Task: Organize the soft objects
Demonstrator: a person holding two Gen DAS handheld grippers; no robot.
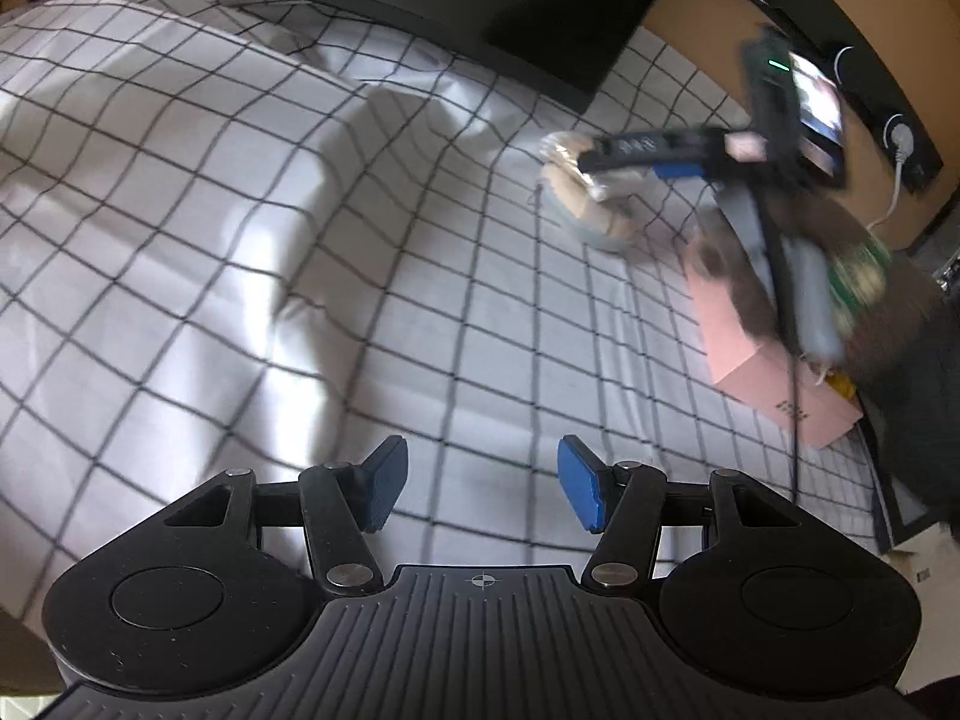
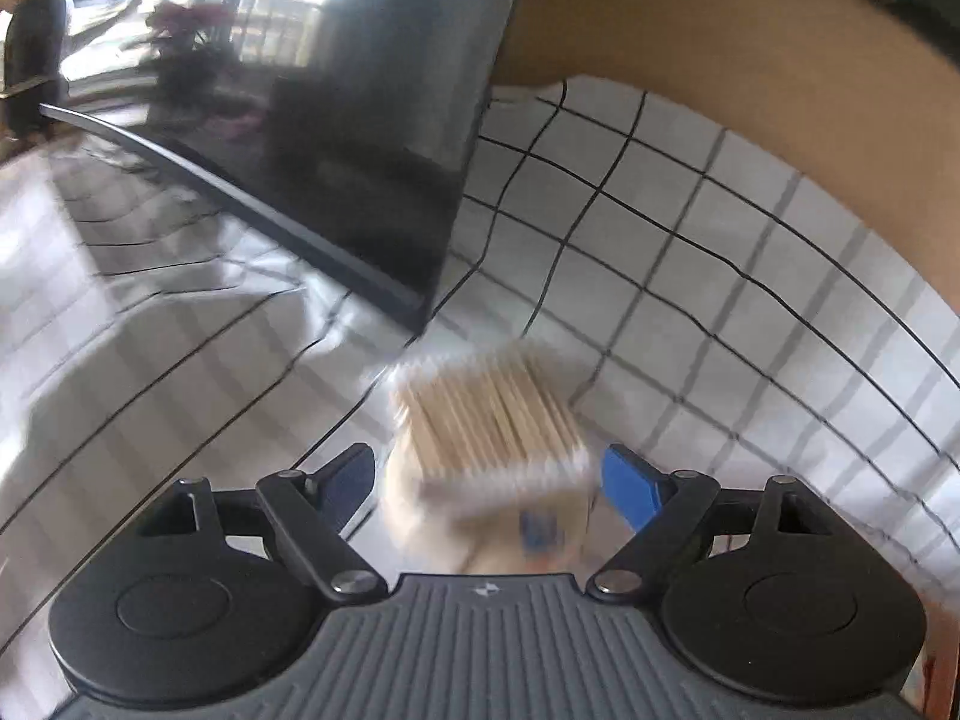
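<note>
Lying on the checked sheet [image 2: 690, 276], just ahead of and between the right gripper [image 2: 486, 480] pads: one clear pack of cotton swabs [image 2: 492, 420], wooden stems side by side, white tips at both ends; blurred, so wrapper detail unclear. Right jaws spread wide, blue pads flanking the pack, contact on either side not confirmed. Left gripper [image 1: 483, 492] held above bare sheet [image 1: 240, 210], jaws apart, holding nothing. Seen from the left wrist view: right gripper [image 1: 606, 165] reaching over a pale rounded bundle [image 1: 594, 210], likely the same goods; pink box [image 1: 774, 360] close by at the sheet's right edge, dark panel [image 1: 480, 0] behind. Handling, by judgement: very light; stems stiff along their length, tips soft; film wrapper probably slippery and crushable. Best taken across the stems at mid-length, pads on the two long sides, modest squeeze only. Risk of pack swivelling or sliding on the loose sheet if caught near one tipped end.
</note>
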